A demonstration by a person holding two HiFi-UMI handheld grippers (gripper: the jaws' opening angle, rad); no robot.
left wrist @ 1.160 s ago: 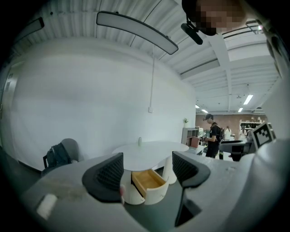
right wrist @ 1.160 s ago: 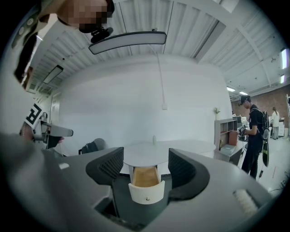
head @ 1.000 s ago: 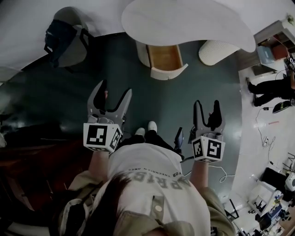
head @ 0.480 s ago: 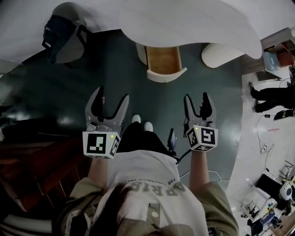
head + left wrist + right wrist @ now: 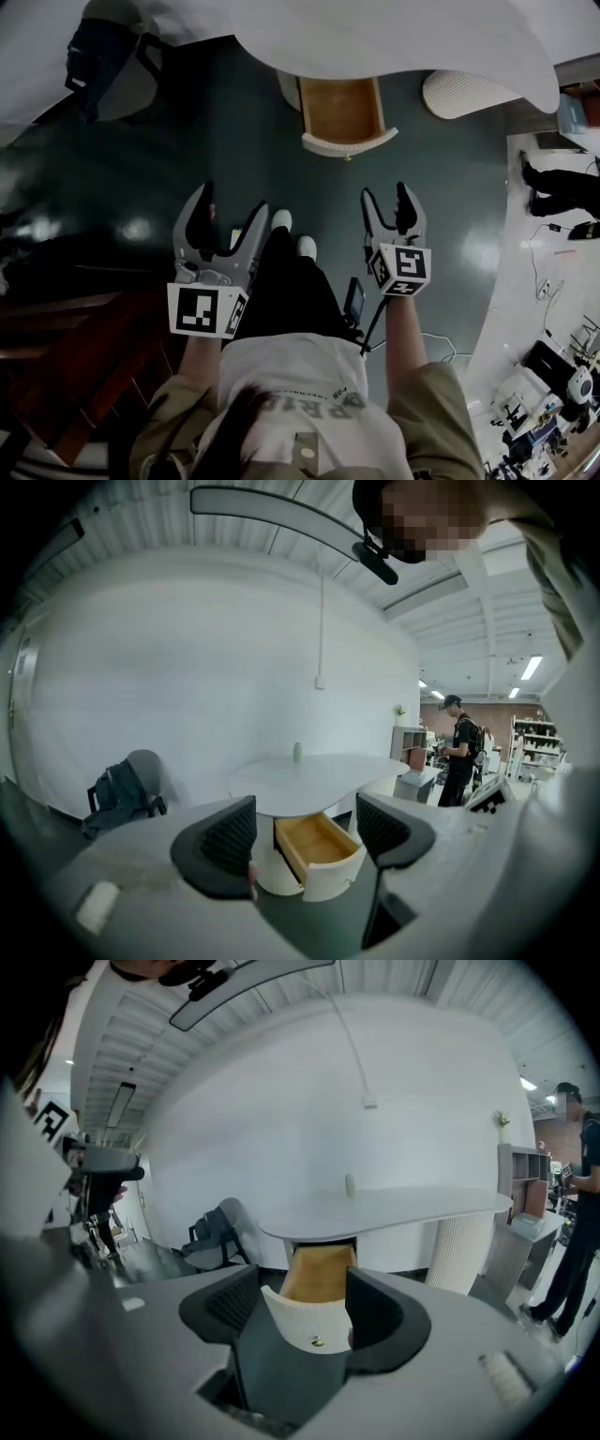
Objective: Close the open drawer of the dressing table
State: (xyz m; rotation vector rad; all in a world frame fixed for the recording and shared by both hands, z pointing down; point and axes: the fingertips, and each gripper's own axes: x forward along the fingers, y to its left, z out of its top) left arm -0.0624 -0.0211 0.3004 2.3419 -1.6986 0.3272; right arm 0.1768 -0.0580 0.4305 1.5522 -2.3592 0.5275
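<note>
The white dressing table (image 5: 394, 37) has its drawer (image 5: 343, 114) pulled open, showing a bare wooden bottom and a curved white front with a small knob (image 5: 317, 1342). My left gripper (image 5: 230, 214) hangs open some way short of the drawer, to its left. My right gripper (image 5: 386, 200) is open too, just below the drawer's front and slightly right of it. In the right gripper view the drawer (image 5: 319, 1283) lines up between the jaws, not touched. In the left gripper view the drawer (image 5: 317, 847) and the table (image 5: 314, 775) lie well ahead.
A chair with a dark backpack (image 5: 98, 56) stands at the far left. The table's ribbed white leg (image 5: 469, 94) is right of the drawer. A small bottle (image 5: 350, 1184) stands on the tabletop. A person (image 5: 562, 187) stands at the right. My feet (image 5: 291, 230) are between the grippers.
I have stepped closer to the table; the drawer sits nearer both grippers. The right gripper has moved up and left toward the drawer front.
</note>
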